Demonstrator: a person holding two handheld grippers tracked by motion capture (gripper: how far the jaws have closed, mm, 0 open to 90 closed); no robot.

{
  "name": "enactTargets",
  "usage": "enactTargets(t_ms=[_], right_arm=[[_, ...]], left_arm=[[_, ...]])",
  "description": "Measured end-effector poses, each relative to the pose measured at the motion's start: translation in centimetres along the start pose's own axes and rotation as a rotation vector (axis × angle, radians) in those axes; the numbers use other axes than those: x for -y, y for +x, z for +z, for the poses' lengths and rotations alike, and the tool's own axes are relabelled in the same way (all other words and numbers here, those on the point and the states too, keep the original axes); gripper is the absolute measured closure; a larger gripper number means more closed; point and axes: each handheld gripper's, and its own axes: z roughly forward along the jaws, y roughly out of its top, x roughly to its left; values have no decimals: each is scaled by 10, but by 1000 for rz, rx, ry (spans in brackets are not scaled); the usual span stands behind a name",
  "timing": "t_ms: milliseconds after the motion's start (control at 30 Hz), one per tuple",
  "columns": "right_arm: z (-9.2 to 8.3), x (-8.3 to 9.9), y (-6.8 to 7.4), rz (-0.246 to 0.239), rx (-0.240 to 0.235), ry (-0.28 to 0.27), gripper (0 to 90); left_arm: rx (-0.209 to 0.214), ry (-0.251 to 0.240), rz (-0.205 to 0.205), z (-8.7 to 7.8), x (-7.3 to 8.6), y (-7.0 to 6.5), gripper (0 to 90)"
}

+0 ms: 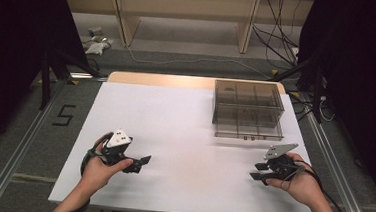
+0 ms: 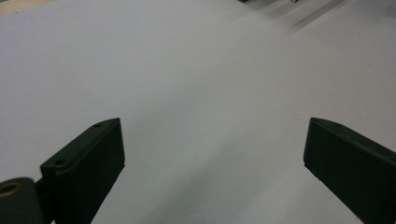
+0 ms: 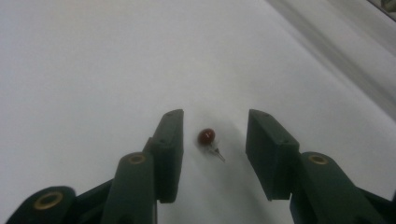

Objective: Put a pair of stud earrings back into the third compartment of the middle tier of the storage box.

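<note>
A small dark-red round bead with a thin metal pin sticking out of it (image 3: 208,137) lies on the white table top (image 1: 184,131), seen in the right gripper view between the two black jaws of the right gripper (image 3: 215,140). The bead sits in the gap, a little nearer the left-hand jaw of that view, and touches neither pad; its pin points back toward the camera and slightly to the right. The jaws stand partly apart with bare white surface on either side of the bead (nothing is clamped).

In the high view the right gripper (image 1: 257,172) is held low over the near right part of the table, its jaws pointing left, with the person's right hand (image 1: 298,181) wrapped around its body and a grey three-cornered plate on top.

The left gripper (image 1: 144,161) is held by the left hand (image 1: 102,167) at the near left of the table, well apart from the right one, jaws pointing right. In the left gripper view its jaws stand wide apart over bare white surface.

Farther back on the right side of the table stands a smoky translucent plastic organiser box with compartments (image 1: 248,110), well away from both grippers.
</note>
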Motion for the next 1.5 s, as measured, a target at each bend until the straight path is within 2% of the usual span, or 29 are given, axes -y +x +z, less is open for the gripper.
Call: enactTargets(t_ms=[167,300,467,733,900,1033,1133,1367,1500], right_arm=[[3,-2,3,-26,-3,24,596],[6,-4,7,-47,13,63,629],[9,-5,8,-63,9,71,647],[10,-6,5,-42,2,75,699],[11,-8,7,-54,8,91,755],[11,-8,6,-25,7,89,786],[11,-8,5,15,3,89,798],[11,-9,7,12,18,92,805],[10,-9,4,60,3,83,806]], left_arm=[[1,1,0,0,0,0,54],[2,4,5,0,0,0,55],[3,5,7,0,0,1,55],[3,3,5,1,0,0,55],[4,3,4,1,0,0,54],[4,3,5,1,0,0,55],[4,4,5,1,0,0,55],[5,3,3,1,0,0,55],[4,3,3,1,0,0,55]])
